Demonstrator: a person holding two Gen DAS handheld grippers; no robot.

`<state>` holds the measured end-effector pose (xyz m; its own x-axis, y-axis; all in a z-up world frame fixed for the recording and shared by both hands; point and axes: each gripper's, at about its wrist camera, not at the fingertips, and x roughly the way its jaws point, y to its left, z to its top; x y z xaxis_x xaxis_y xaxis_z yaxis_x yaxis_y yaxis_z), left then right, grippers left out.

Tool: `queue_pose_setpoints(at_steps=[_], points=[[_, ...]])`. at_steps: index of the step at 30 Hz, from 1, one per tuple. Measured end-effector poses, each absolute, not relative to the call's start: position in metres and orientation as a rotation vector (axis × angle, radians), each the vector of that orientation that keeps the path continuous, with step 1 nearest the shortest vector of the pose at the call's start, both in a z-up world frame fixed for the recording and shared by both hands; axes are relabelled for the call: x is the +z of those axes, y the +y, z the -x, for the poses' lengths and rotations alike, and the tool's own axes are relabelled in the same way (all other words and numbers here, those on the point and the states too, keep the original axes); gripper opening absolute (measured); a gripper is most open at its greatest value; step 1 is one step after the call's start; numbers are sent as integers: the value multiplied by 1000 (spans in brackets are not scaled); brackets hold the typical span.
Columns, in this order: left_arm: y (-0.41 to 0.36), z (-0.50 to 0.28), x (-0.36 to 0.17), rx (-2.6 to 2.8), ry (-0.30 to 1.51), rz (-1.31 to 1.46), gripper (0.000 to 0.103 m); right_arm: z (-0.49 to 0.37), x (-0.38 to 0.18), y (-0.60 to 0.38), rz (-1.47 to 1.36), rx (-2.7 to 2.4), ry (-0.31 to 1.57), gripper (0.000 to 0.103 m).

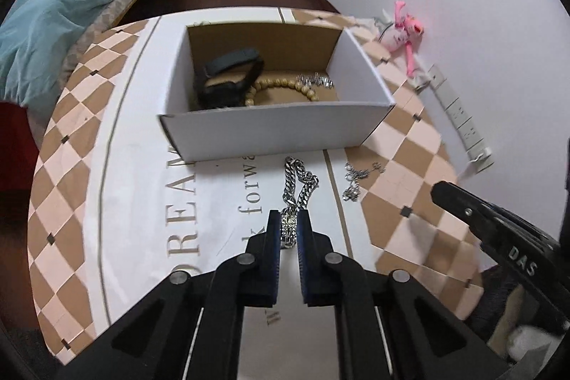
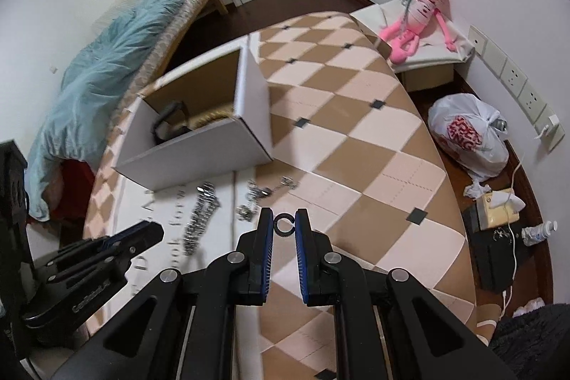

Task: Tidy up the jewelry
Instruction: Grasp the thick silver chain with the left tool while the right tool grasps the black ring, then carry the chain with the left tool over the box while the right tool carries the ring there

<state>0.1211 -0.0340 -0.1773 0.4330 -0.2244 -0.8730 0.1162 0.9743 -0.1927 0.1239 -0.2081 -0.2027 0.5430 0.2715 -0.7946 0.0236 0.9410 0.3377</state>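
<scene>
silver curb chain (image 1: 298,182) lies on the white printed strip of the bench (image 1: 117,138), centre of the left wrist frame, just below the white cardboard box (image 1: 274,134). left gripper (image 1: 288,224): jaws narrow, closed on the clasp end of the chain, the rest of the chain trailing up toward the box. box sits upper centre of that frame, open-topped; inside it a black watch (image 1: 228,77) at left, a wooden bead bracelet (image 1: 285,88) in the middle, a small silver piece (image 1: 315,81) at right. thin silver chain (image 1: 358,178) lies loose on the bench right of the curb chain, apart from it.

right gripper (image 2: 284,223): jaws narrow, holding a small black ring (image 2: 284,224) between the blue pads (image 2: 269,237), lower centre of the right wrist frame, over the checkered mat. in that view the box stands at upper left, both chains between it and the gripper.

pink plush toy (image 2: 416,20) lies at upper right. teal blanket (image 2: 107,73) covers the bed at left. white plastic bag (image 2: 470,134) rests on the floor at right.
</scene>
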Motion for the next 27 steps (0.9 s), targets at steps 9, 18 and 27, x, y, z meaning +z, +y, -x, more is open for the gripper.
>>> queue_pose_setpoints(at_steps=[9,18,27], points=[[-23,-132,-151,-237,1074,192,12,-131,-170,-204,-320,180,937,13],[-69,-159,-213,-188,1190,-29,95,-129,-206,-224,-365,102,1001,13],[-87,-153,-229,-194,1185,-114,9,-125,-222,-238,-387,61,1020,13]])
